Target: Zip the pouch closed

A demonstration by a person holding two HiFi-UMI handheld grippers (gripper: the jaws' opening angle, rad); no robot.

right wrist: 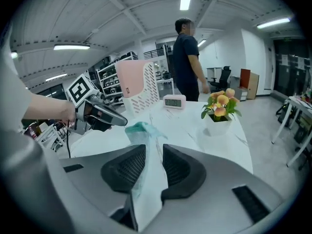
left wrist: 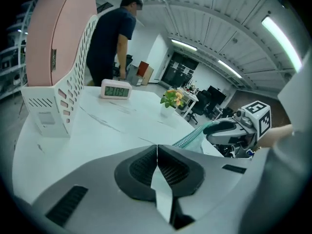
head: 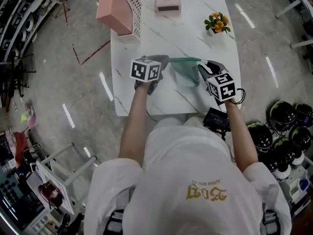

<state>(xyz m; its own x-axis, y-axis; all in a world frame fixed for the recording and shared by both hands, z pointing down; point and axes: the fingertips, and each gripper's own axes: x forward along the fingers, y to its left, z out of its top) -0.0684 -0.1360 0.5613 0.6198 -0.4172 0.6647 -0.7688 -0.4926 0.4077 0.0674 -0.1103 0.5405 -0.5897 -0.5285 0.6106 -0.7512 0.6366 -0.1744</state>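
Observation:
A teal see-through pouch (head: pixel 186 70) lies on the white marble table (head: pixel 146 43), stretched between my two grippers. My left gripper (head: pixel 161 62) is at the pouch's left end. In the left gripper view its jaws (left wrist: pixel 157 147) are pressed together, and the pouch's zip edge (left wrist: pixel 195 136) runs from their tip towards the right gripper (left wrist: pixel 225 128). My right gripper (head: pixel 203 70) is at the pouch's right end. Its pads (right wrist: pixel 153 152) stand apart, with the pouch (right wrist: pixel 141 130) lying loosely in the gap.
A pink and white file holder (head: pixel 117 9) stands at the table's far left. A small clock (head: pixel 167 5) and a flower pot (head: pixel 217 23) are along the far side. A person (right wrist: pixel 187 62) stands beyond the table. Helmets (head: pixel 283 126) lie on the floor to the right.

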